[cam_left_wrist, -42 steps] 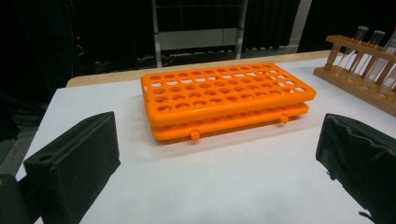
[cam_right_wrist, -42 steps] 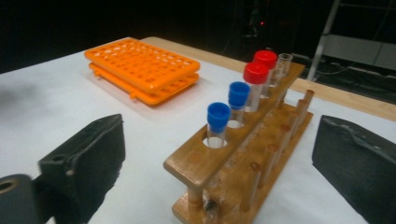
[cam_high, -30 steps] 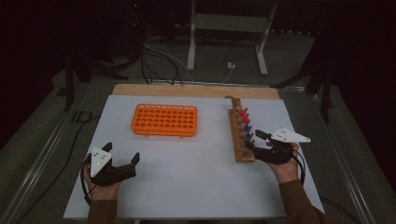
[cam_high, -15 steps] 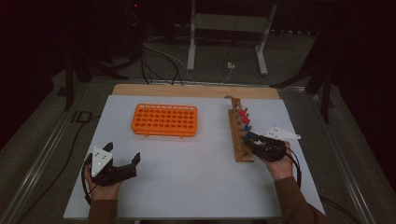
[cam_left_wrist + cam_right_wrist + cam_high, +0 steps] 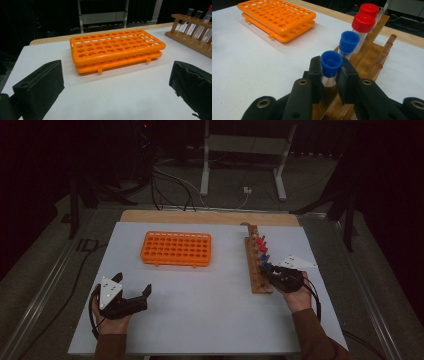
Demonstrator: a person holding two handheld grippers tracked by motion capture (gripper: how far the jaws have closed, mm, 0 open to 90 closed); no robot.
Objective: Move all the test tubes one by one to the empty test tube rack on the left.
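A wooden rack [image 5: 255, 281] stands on the right of the white tabletop [image 5: 200, 320] and holds several capped tubes. My right gripper [image 5: 331, 70] has just been closing and is now shut on the nearest blue-capped tube [image 5: 331, 62], just under its cap, with the tube still upright in the rack. Behind it stand another blue-capped tube [image 5: 349, 41] and two red-capped tubes [image 5: 363, 23]. An empty orange tube rack [image 5: 176, 248] lies at the centre left. My left gripper [image 5: 133, 283] rests near the front left, open, with nothing between its jaws.
A wooden strip [image 5: 210, 217] runs along the table's far edge. Beyond it are cables and a metal stand [image 5: 242, 150] on the floor. In the left gripper view, clear tubes [image 5: 197, 23] lean in the wooden rack [image 5: 190, 42] at the right.
My right gripper has moved left onto the near end of the wooden rack and closed its jaws around the blue-capped tube. The left gripper has not moved.
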